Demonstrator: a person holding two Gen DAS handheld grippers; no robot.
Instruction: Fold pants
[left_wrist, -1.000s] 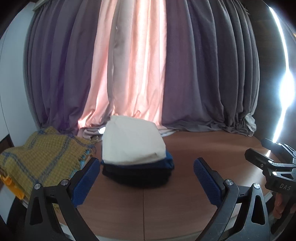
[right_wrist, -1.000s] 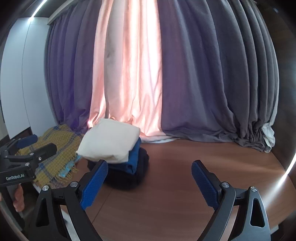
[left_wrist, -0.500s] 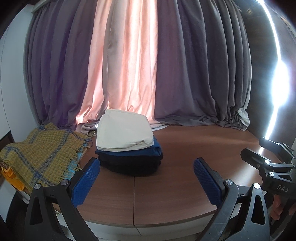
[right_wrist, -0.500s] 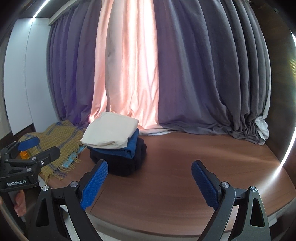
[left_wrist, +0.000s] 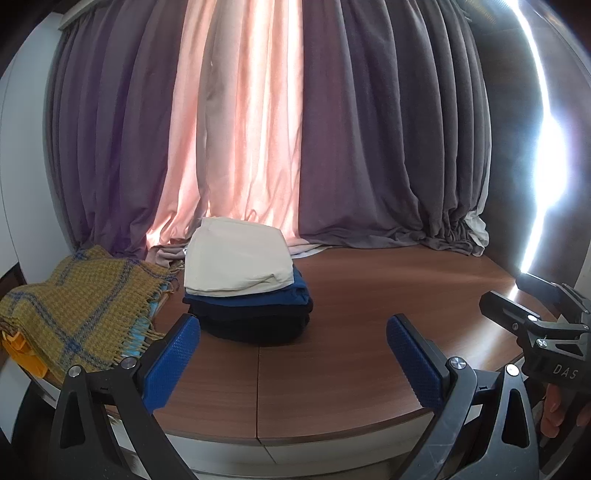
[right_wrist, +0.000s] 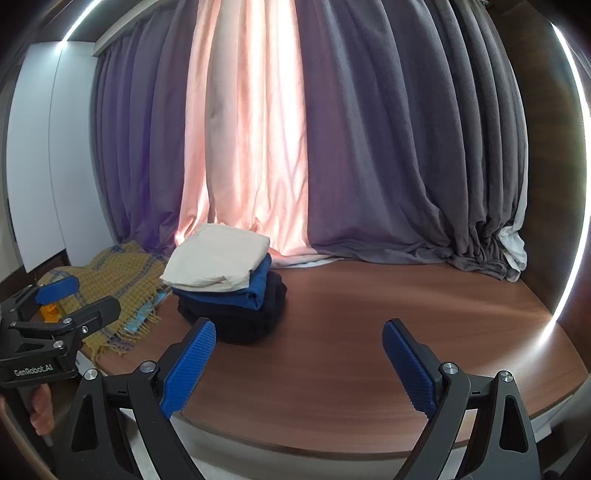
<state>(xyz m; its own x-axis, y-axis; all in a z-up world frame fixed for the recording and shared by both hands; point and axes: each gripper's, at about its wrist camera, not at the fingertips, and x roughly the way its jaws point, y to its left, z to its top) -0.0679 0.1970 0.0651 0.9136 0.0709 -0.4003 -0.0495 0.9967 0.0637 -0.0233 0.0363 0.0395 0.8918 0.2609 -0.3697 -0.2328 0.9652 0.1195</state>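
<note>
Wooden table (left_wrist: 351, 295) before drawn curtains (left_wrist: 369, 147). Folded pants stack (left_wrist: 243, 284), cream on top, sits left of table centre; plaid blanket (left_wrist: 74, 314) just left of stack. Left gripper (left_wrist: 291, 354) and right gripper (right_wrist: 297, 354): jaws wide, empty, short of stack. Risk: careless grab topples stack or drags blanket fringe.

The left tool (left_wrist: 293, 354), with blue textured pads, stands wide apart and holds nothing above the near edge of the brown wooden counter (left_wrist: 369, 295). On the counter sits a stack of 3 folded pants: cream (left_wrist: 236, 258) on top, blue (left_wrist: 284, 293) beneath, black (left_wrist: 255, 321) at the bottom. A mustard plaid fringed blanket (left_wrist: 77, 306) lies just left. The right tool (left_wrist: 532, 306) shows at the right edge.
</note>
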